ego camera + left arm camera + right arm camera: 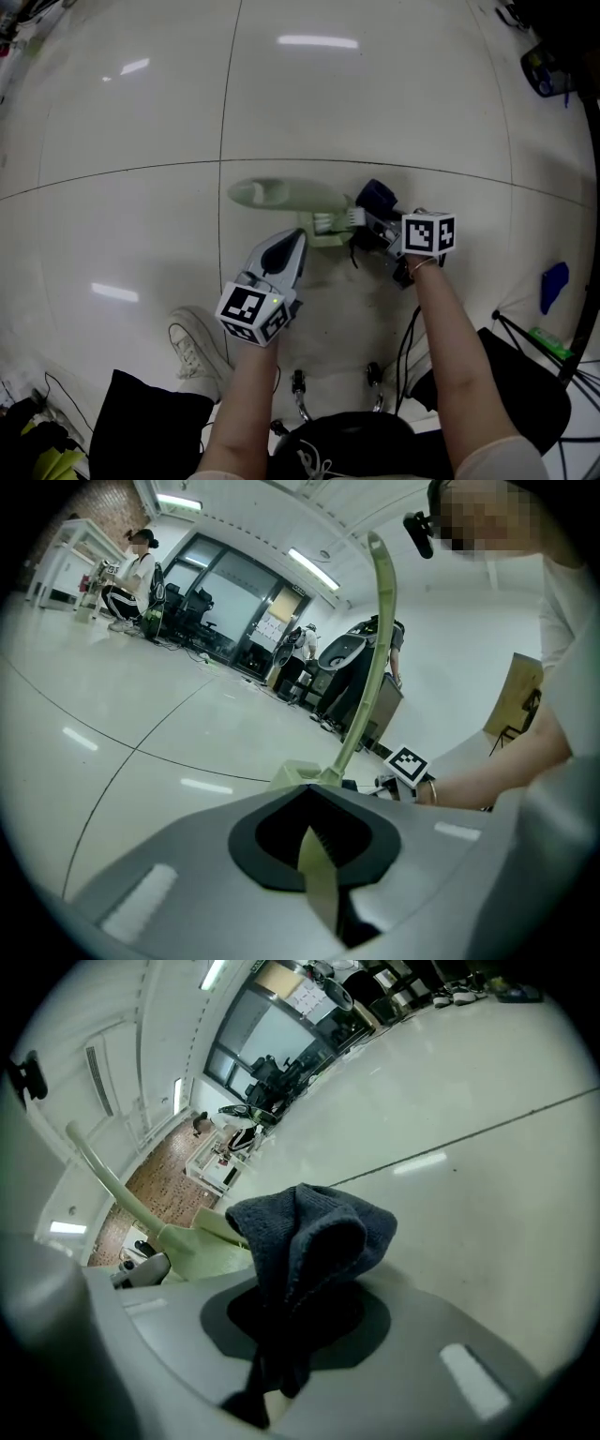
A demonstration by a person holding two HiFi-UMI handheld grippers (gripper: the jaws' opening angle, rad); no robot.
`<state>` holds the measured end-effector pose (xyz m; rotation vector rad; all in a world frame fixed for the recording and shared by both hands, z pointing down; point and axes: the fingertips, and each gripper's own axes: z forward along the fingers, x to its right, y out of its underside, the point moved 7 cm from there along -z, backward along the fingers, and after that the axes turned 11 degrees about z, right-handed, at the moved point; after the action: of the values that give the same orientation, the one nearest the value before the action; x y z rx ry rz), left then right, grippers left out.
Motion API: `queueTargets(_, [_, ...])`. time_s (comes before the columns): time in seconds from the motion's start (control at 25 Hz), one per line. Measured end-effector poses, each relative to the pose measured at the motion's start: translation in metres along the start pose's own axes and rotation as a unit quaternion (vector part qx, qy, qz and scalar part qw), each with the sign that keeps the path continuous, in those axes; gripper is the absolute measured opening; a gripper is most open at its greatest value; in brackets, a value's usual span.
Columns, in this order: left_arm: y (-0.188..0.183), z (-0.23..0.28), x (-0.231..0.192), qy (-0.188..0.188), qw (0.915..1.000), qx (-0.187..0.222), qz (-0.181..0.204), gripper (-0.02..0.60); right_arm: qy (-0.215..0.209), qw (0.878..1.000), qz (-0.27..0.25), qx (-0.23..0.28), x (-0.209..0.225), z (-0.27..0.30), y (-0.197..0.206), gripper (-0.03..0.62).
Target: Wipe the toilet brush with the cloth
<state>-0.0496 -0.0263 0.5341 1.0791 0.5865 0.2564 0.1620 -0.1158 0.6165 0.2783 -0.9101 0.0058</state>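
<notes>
The left claw [296, 246] [320, 859] is clamped on a thin pale green part of the toilet brush [286, 196] [378, 639], which stands on the tiled floor [141, 112]. Just right of it, the right claw [371, 223] [292, 1312] pinches a bunched dark cloth [379, 197] [311, 1230] close against the brush's base.

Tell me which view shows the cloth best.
The right gripper view: the cloth fills its centre, pinched in the jaws. The head view shows only a small dark bunch; the left gripper view shows none clearly.
</notes>
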Motion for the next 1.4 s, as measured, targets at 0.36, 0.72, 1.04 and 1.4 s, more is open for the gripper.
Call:
queueTargets(0.36, [-0.002, 0.0, -0.004, -0.014, 0.9998, -0.013, 0.006, 0.006, -0.025, 0.996, 0.087, 0.002, 0.0, -0.013, 0.06, 0.072])
queueTargets(0.72, [-0.016, 0.008, 0.01, -0.003, 0.9989, -0.015, 0.045, 0.006, 0.03, 0.995, 0.054, 0.075, 0.005, -0.055, 0.003, 0.073])
queueTargets(1.04, [-0.011, 0.009, 0.02, 0.015, 0.9996, -0.011, 0.023, 0.006, -0.022, 0.967, -0.211, 0.14, -0.09, -0.03, -0.097, 0.074])
queueTargets(1.4, [-0.004, 0.009, 0.018, 0.019, 0.9997, -0.016, -0.005, 0.006, -0.156, 0.958, -0.24, -0.027, -0.154, 0.057, -0.085, 0.074])
